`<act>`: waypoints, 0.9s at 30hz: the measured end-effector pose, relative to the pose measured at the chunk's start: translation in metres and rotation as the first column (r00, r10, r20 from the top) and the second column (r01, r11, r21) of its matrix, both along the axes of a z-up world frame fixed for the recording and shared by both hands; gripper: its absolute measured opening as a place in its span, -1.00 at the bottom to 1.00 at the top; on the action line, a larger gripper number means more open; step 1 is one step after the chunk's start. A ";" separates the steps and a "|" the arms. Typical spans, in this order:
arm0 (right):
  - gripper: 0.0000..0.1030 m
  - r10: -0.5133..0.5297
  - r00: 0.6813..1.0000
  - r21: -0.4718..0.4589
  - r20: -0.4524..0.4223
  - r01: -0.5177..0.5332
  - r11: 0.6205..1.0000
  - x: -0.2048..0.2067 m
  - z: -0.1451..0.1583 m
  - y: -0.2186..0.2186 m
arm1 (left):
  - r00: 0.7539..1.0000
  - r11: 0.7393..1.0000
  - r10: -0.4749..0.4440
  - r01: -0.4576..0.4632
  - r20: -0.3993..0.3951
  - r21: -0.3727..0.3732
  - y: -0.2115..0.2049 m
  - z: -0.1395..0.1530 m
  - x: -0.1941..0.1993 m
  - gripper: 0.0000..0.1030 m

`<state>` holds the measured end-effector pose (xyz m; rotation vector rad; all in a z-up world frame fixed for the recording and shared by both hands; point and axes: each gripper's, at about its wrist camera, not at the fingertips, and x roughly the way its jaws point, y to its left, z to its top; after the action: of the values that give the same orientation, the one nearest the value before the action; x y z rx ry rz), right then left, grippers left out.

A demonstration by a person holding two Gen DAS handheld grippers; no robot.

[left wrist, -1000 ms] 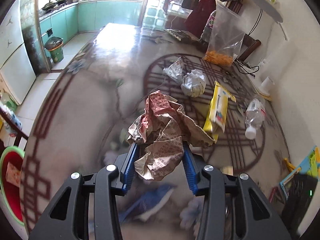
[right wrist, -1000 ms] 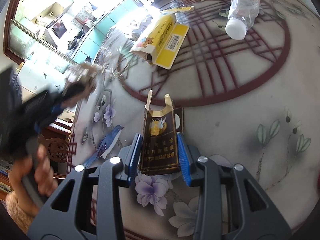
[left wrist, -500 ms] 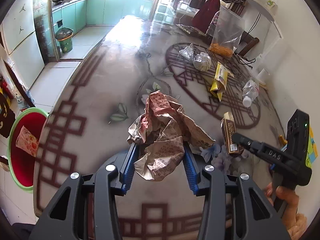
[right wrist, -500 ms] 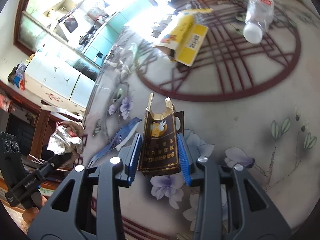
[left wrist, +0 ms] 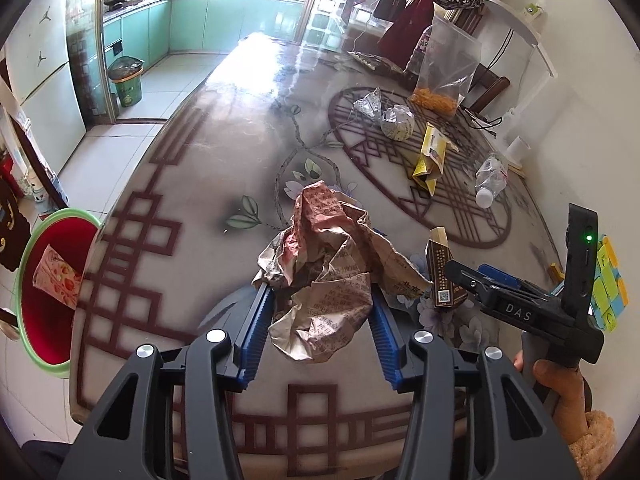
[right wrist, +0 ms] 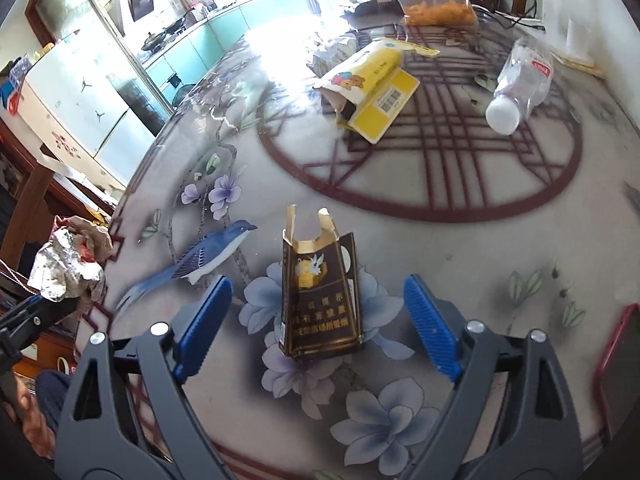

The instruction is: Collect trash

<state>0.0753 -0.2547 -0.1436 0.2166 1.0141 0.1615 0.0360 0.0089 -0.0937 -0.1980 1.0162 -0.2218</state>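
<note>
My left gripper (left wrist: 320,296) holds a crumpled newspaper wad (left wrist: 324,264) above the near part of the patterned table (left wrist: 224,152). Its blue pads still press the wad while the jaws are opening. The wad (right wrist: 72,256) also shows at the left edge of the right wrist view. My right gripper (right wrist: 318,284) is opening, its pads wide apart. A dark brown cigarette box (right wrist: 320,312) with a torn top sits between them, touching neither pad. In the left wrist view the box (left wrist: 440,276) rests on the table at the right gripper's (left wrist: 466,270) tips.
A red bin with a green rim (left wrist: 60,216) stands on the floor left of the table. Farther on the table lie a yellow carton (right wrist: 372,84), a plastic bottle (right wrist: 520,84), foil wrappers (left wrist: 396,120) and a bag of orange snacks (left wrist: 444,76). A red-cased phone (right wrist: 616,364) lies at right.
The right jaws have sprung wide and let go of the cigarette box, which stays on the table. The left gripper carried the paper wad back toward the table's near edge, bringing the bin into view.
</note>
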 end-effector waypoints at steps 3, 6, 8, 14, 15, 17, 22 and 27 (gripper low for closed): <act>0.72 -0.005 1.000 -0.003 -0.021 0.005 1.000 0.003 -0.004 0.000 | 1.000 1.000 0.000 0.000 -0.002 0.002 0.000 0.000 0.000 -0.11; 0.76 -0.016 0.999 0.006 -0.048 0.016 1.000 0.006 -0.010 -0.002 | 1.000 1.000 -0.002 0.002 -0.001 -0.001 0.000 0.000 -0.002 -0.10; 0.76 -0.023 0.997 0.008 -0.072 0.024 1.000 0.007 -0.015 -0.004 | 1.000 1.000 -0.004 0.004 -0.003 -0.001 -0.001 0.000 -0.002 -0.10; 0.75 -0.020 0.996 -0.036 -0.091 0.017 0.999 0.007 -0.020 0.000 | 1.000 1.000 -0.013 0.013 -0.010 0.004 -0.007 -0.002 -0.002 -0.10; 0.69 -0.018 0.996 -0.056 -0.092 0.013 0.998 0.007 -0.020 0.001 | 1.000 1.000 -0.014 0.014 -0.013 0.003 -0.007 -0.003 -0.001 -0.10; 0.50 -0.010 0.996 -0.116 -0.091 -0.001 0.993 0.006 -0.021 0.006 | 1.000 1.000 -0.015 0.015 -0.017 0.001 -0.008 -0.005 0.001 -0.10; -0.11 0.018 0.997 -0.168 -0.079 -0.031 0.985 0.004 -0.019 0.013 | 1.000 1.000 -0.015 0.015 -0.015 0.002 -0.008 -0.005 0.002 -0.10; -0.11 0.006 0.999 -0.106 -0.032 -0.010 0.994 -0.001 -0.004 0.004 | 1.000 1.000 -0.005 0.005 -0.003 0.001 -0.002 -0.005 0.004 -0.10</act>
<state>0.0745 -0.2508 -0.1477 0.1187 1.0523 0.1115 0.0395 0.0065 -0.0986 -0.1944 1.0195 -0.2255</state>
